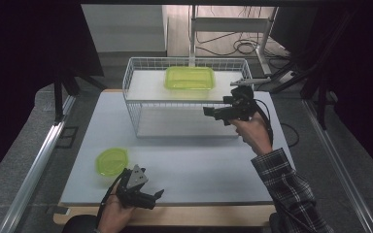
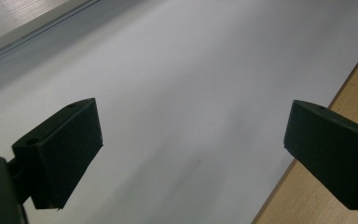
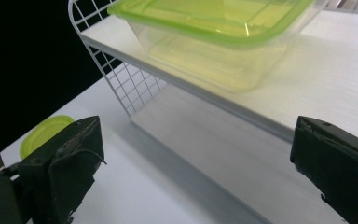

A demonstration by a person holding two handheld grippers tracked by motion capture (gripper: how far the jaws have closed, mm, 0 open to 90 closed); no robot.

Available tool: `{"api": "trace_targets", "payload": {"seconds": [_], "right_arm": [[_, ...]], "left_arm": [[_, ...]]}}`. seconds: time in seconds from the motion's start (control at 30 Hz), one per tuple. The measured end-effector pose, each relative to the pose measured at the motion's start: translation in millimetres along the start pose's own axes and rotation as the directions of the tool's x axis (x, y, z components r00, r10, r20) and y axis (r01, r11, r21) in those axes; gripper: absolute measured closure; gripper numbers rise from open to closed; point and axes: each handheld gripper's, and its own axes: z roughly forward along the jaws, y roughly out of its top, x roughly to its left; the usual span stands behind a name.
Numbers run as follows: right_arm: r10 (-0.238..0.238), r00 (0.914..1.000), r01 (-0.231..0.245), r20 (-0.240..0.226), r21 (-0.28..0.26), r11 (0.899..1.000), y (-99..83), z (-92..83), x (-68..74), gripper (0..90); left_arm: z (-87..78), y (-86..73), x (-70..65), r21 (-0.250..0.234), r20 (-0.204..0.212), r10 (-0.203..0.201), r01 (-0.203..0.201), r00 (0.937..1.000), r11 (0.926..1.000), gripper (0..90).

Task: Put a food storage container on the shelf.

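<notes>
Facing right gripper [image 1: 212,113], jaws spread wide, nothing held: lidded container [image 1: 190,77] on rack [image 1: 136,73] top shelf, long axis crosswise. Left gripper [image 1: 156,195] open, empty, parked way off at desk [image 1: 199,165] near edge.

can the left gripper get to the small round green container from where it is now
Probably yes. The left gripper sits near the table's front edge with fingers apart, and the round green container lies close beside it on bare white board, nothing between.

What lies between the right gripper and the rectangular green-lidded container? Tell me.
Nothing: in the right gripper view, the open right gripper faces the container on the wire rack's upper shelf, with only bare shelf between.
</notes>
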Motion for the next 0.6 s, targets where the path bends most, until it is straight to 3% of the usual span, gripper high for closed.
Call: {"api": "trace_targets", "payload": {"seconds": [0.23, 0.6], "right_arm": [[-0.026, 0.9996, 0.025, 0.011, 0.009, 1.0, -17.7, -1.5, 1.8, 2.0], [-0.104, 0.9946, 0.104, 0.008, 0.027, 0.994, -46.1, -5.6, 9.7, 0.0]], "left_arm": [[0.5, 0.1, -0.2, 0.01, 0.001, 0.002, -0.002, 1.0, 1.0, 4.0], [1.7, 0.3, -0.9, 0.03, 0.008, -0.019, 0.019, 0.9998, 0.9994, 4.2]]}}
